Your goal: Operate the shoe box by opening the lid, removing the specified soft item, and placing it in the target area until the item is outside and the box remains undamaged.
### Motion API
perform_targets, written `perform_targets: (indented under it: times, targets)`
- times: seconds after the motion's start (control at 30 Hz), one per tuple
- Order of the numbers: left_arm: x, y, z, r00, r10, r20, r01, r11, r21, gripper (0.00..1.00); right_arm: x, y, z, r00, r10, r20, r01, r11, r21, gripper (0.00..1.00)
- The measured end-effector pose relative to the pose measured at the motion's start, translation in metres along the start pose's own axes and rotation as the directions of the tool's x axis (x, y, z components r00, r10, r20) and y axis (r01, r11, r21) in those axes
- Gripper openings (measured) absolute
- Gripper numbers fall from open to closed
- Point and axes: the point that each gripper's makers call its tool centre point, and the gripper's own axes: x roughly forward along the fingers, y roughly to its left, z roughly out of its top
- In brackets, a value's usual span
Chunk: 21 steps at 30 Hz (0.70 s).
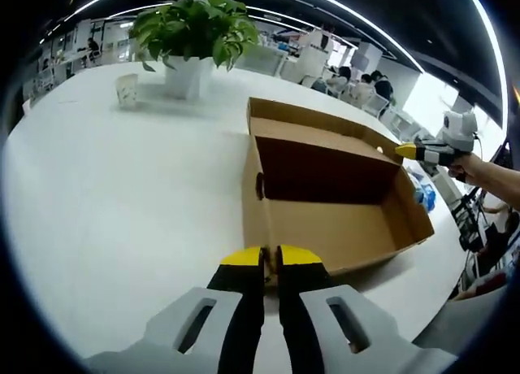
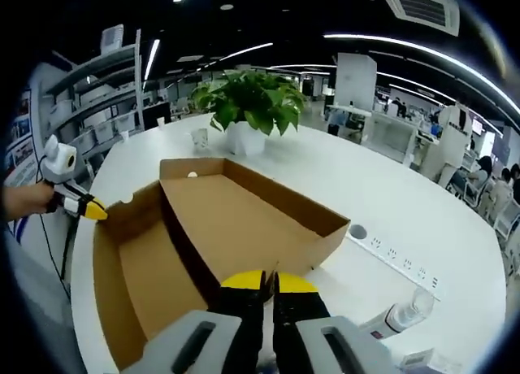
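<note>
A brown cardboard shoe box lies open on the white table, its lid folded flat beside the body. The parts of the inside that show are bare cardboard. My left gripper is shut, with its yellow tips right at the lid's near edge; in the right gripper view it is held by a hand at the lid's far corner. My right gripper is shut too, just in front of the box body's near wall. From the left gripper view it sits at the box's right rim.
A potted green plant and a paper cup stand behind the box. To the right are a strip of power sockets set in the table and a plastic bottle. The table's edges curve close by. Office desks and people fill the background.
</note>
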Motion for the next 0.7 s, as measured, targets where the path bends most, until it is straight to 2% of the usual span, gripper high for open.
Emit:
perform_targets:
  times: [0.2, 0.3, 0.7]
  targets:
    - [0.001, 0.000, 0.000, 1.000, -0.003, 0.004, 0.003, 1.000, -0.012, 0.02, -0.002, -0.001, 0.003, 0.999, -0.008, 0.035, 0.009, 0.999, -0.034, 0.00]
    - [0.001, 0.000, 0.000, 1.000, -0.004, 0.004, 0.004, 1.000, -0.016, 0.02, -0.003, -0.001, 0.006, 0.999, -0.004, 0.054, 0.009, 0.996, -0.084, 0.00]
    - [0.002, 0.001, 0.001, 1.000, -0.006, 0.007, 0.006, 1.000, -0.029, 0.02, -0.009, 0.003, 0.012, 0.995, 0.031, 0.097, -0.012, 0.982, -0.189, 0.00]
